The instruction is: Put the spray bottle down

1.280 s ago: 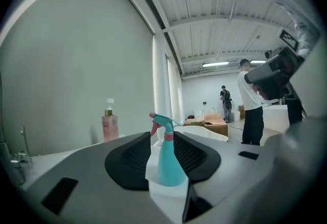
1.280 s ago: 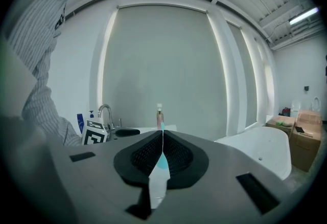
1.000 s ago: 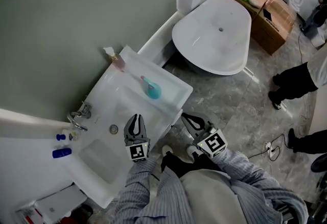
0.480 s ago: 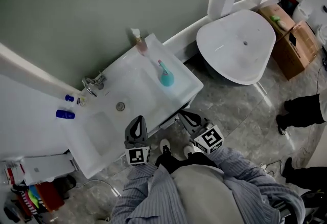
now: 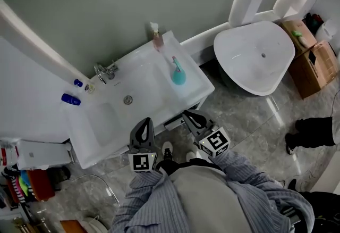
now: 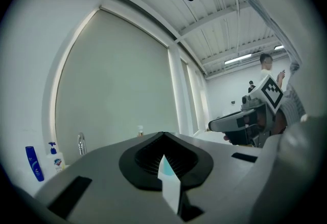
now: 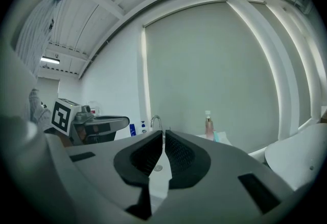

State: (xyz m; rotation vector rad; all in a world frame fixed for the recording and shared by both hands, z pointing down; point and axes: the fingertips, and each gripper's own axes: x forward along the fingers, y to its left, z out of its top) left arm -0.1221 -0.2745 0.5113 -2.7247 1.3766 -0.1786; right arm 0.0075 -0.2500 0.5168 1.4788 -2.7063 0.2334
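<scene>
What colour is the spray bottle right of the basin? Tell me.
Spray bottle: teal; clearest in the head view.

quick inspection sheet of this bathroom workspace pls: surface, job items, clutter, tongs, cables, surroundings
surface: white sink vanity, drain in the basin, faucet at the wall.
job's things: teal spray bottle stands on the vanity's right end, apart from both tongs.
clutter: pink pump bottle at the back corner; blue bottle on the ledge left of the faucet.
grippers: left tongs shut, empty; right tongs shut, empty; both near the vanity's front edge.
cables: thin line curving over the floor at lower left, possibly a cable.
surroundings: bathtub, cardboard boxes, another person's leg.
</scene>
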